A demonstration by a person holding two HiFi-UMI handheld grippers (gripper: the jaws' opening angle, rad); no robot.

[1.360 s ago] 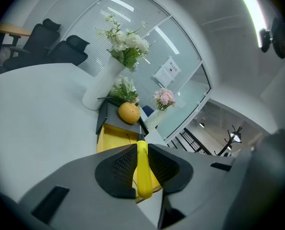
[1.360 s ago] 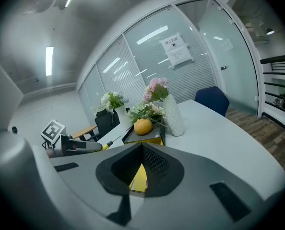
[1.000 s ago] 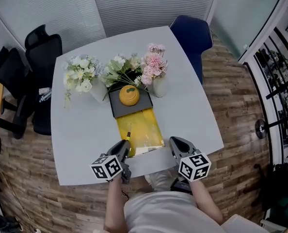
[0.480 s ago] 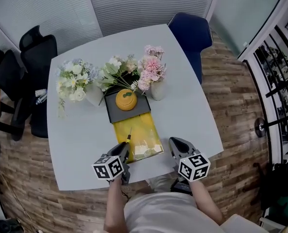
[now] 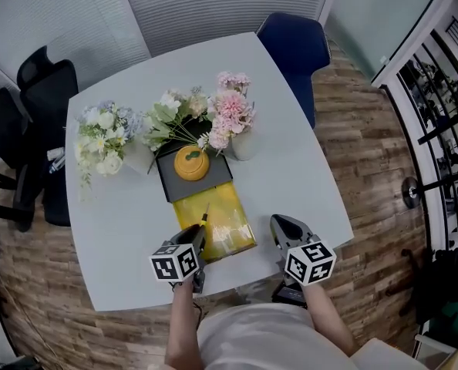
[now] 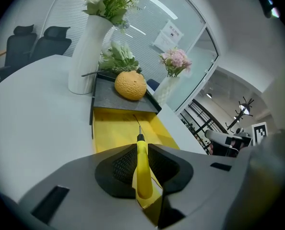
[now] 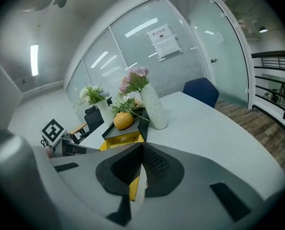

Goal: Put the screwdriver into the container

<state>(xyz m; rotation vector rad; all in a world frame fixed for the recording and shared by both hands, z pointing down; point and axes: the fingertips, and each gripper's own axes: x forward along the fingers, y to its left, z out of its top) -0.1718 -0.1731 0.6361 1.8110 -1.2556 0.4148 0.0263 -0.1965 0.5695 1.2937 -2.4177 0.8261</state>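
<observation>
A yellow-handled screwdriver (image 6: pixel 141 169) sits lengthwise between the jaws of my left gripper (image 6: pixel 141 146), which is shut on its handle. Its thin metal shaft points forward over the near left part of the open yellow container (image 6: pixel 112 128). In the head view the left gripper (image 5: pixel 198 236) holds the screwdriver (image 5: pixel 203 222) at the near left edge of the yellow container (image 5: pixel 225 222). My right gripper (image 5: pixel 280 227) hovers to the right of the container, shut with nothing in it. In its own view the right gripper (image 7: pixel 141 148) has its tips together.
A dark grey tray (image 5: pixel 170 189) behind the container carries an orange round object (image 5: pixel 191 163). Flower vases (image 5: pixel 241 143) stand behind it, one white vase (image 6: pixel 87 56) at the left. Office chairs (image 5: pixel 44 83) stand off the table's (image 5: pixel 121 222) far left, a blue chair (image 5: pixel 294 45) at the back.
The head view has swung, so the table sits further left in the frame. Both grippers keep their places by the container, and the left one still holds the screwdriver.
</observation>
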